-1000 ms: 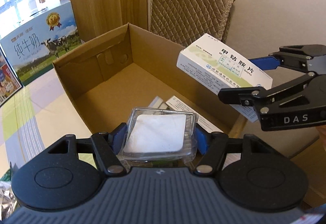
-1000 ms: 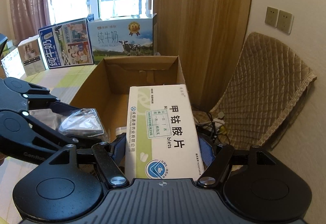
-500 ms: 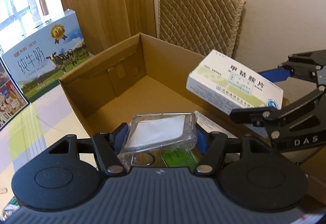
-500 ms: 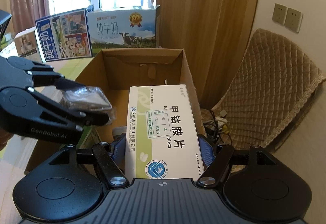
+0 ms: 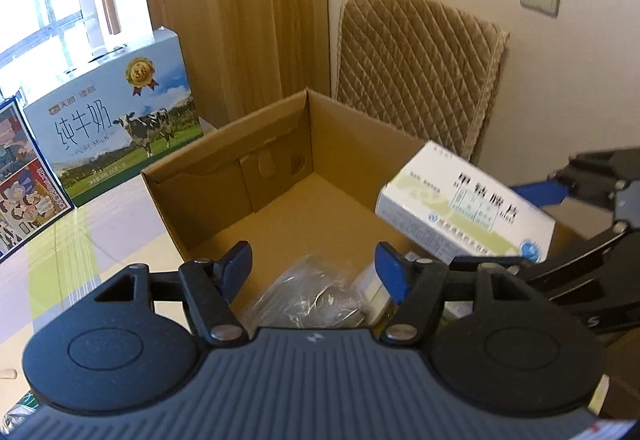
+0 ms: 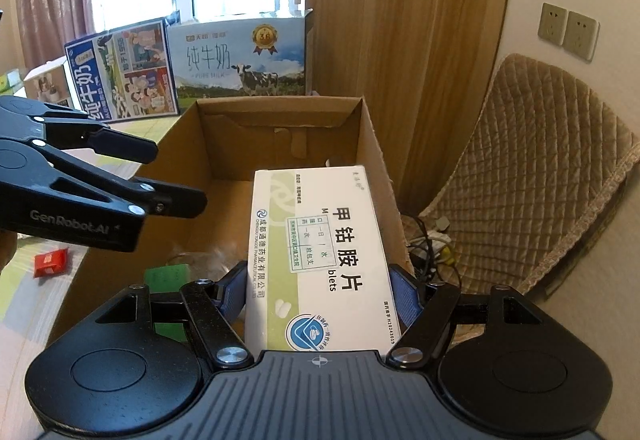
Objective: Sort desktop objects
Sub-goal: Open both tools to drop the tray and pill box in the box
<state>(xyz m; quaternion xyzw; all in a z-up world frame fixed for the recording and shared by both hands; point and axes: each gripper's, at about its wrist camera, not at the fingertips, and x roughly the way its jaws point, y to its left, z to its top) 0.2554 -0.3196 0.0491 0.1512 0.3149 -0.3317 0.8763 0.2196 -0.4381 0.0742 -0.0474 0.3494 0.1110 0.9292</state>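
The left gripper (image 5: 314, 266) is opening over the cardboard box (image 5: 280, 176), nothing between its jaws. The right gripper (image 6: 318, 290) clamps the medicine box (image 6: 320, 252).

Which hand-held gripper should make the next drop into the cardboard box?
Probably the right hand-held gripper. It holds the white medicine box above the cardboard box. The left hand-held gripper is opening with nothing between its fingers; its clear plastic packet lies below, inside the box.

- The clear plastic packet (image 5: 310, 290) in the cardboard box (image 5: 224, 160) was motion-blurred; its contents could not be made out.
- The medicine box (image 6: 320, 256) hid the box floor behind it.
- The cartoon-printed carton (image 5: 24, 180) was cut off at the frame edge.
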